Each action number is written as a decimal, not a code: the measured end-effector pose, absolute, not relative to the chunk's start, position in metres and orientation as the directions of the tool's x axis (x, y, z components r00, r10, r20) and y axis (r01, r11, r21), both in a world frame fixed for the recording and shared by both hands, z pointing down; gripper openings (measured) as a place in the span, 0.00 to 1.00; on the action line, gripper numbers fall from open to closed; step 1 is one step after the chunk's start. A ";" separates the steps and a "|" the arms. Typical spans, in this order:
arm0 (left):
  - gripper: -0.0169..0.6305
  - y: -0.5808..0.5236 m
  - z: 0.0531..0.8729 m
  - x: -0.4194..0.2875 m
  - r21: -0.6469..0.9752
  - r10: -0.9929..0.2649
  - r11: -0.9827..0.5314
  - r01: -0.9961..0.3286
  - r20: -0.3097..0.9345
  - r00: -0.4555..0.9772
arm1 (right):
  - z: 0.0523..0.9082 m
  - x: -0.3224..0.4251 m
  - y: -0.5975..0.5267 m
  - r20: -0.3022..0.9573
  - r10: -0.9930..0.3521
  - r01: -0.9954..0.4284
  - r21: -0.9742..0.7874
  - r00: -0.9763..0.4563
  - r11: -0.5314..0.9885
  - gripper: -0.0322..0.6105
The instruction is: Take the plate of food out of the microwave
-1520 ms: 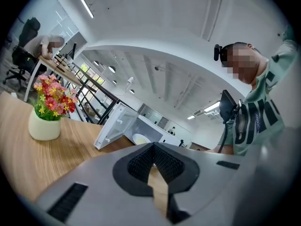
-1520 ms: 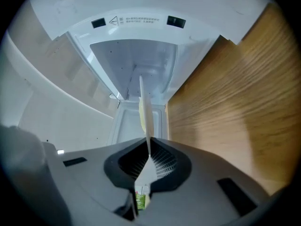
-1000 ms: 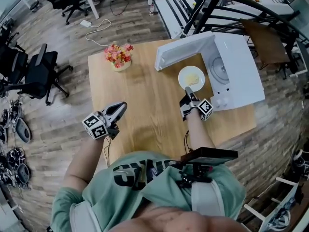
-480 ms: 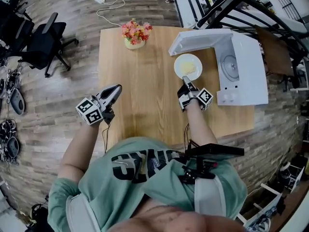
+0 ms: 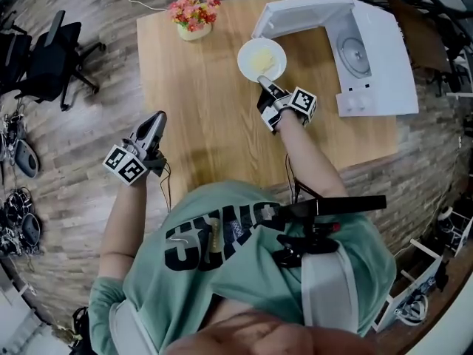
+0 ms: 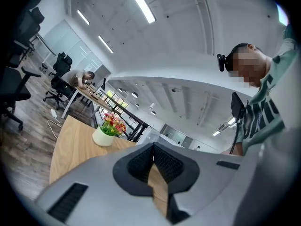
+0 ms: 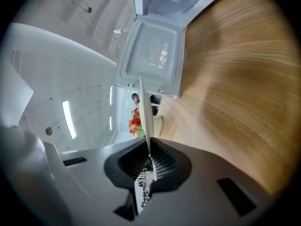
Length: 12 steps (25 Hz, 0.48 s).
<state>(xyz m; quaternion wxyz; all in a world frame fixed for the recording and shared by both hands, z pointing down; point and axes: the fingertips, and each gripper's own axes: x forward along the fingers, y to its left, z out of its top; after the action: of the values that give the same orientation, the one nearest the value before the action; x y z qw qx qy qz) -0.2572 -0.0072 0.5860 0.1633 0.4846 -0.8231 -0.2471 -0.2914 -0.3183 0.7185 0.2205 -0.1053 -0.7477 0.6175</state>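
A white plate (image 5: 260, 58) with yellow food hangs over the wooden table (image 5: 207, 109), outside the white microwave (image 5: 369, 43) and just in front of its open door (image 5: 295, 12). My right gripper (image 5: 264, 84) is shut on the plate's near rim. In the right gripper view the plate (image 7: 145, 112) shows edge-on as a thin white line clamped between the pads of the right gripper (image 7: 148, 166), with the door (image 7: 150, 55) beyond. My left gripper (image 5: 157, 121) hovers at the table's left front, shut and empty; in its own view the left gripper (image 6: 153, 161) has its pads together.
A pot of pink and red flowers (image 5: 192, 13) stands at the table's far left corner, and the flower pot (image 6: 107, 131) also shows in the left gripper view. Black office chairs (image 5: 48, 54) stand on the wooden floor to the left. A person's torso fills the head view's bottom.
My right gripper has drawn the plate leftward, away from the microwave's opening. The left gripper has drifted a little left and towards me, still shut.
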 end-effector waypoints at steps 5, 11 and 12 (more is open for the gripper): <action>0.03 0.003 0.590 -0.253 0.570 -0.869 0.420 -0.706 0.028 -0.494 | 0.726 -0.292 -0.290 0.222 0.490 -0.123 -0.966 -0.843 0.227 0.08; 0.03 0.023 0.600 -0.245 0.580 -0.853 0.441 -0.685 0.034 -0.521 | 0.740 -0.290 -0.254 0.249 0.557 -0.131 -0.961 -0.792 0.242 0.08; 0.03 0.027 0.602 -0.244 0.583 -0.850 0.444 -0.681 0.035 -0.525 | 0.743 -0.289 -0.248 0.253 0.566 -0.133 -0.960 -0.785 0.245 0.08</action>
<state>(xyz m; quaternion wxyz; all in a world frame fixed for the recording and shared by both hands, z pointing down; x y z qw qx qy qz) -0.2437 0.0269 0.6017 0.1636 0.4589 -0.8339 -0.2593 -0.2889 -0.2483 0.7429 0.2929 -0.1475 -0.7324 0.5966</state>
